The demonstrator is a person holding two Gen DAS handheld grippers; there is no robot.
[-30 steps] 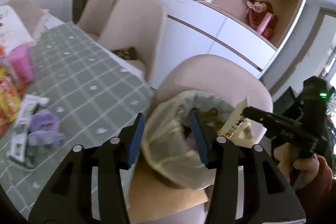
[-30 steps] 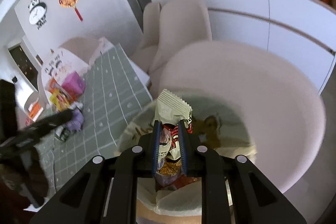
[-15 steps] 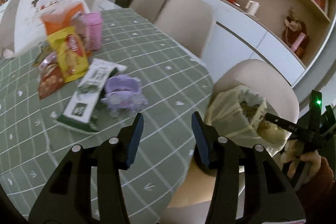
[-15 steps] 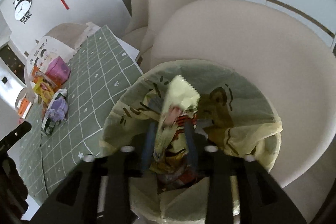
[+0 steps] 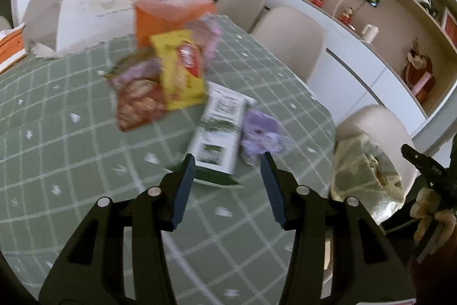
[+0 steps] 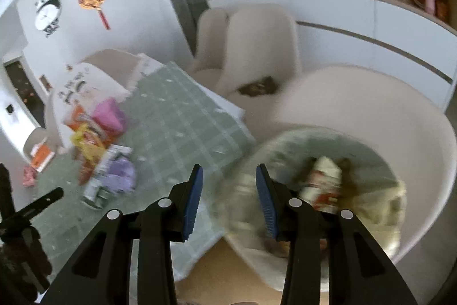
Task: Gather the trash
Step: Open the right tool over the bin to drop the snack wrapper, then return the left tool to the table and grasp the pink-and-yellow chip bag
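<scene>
Two tongs stand apart and empty. The right tongs [image 6: 228,193], whose jaws opened within the last second, hang beside the trash bag [image 6: 368,207], where a wrapper [image 6: 322,185] lies. The left tongs [image 5: 228,176] point at a white-green packet [image 5: 220,133] on the surface [image 5: 71,156], seemingly the next pickup: it calls for lowering and closing.

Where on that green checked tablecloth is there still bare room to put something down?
Bare cloth lies near the open left gripper, left of the white-and-green carton, and along the edge by the beige chairs. The middle is crowded: yellow snack bag, red packet, purple wrapper.
</scene>
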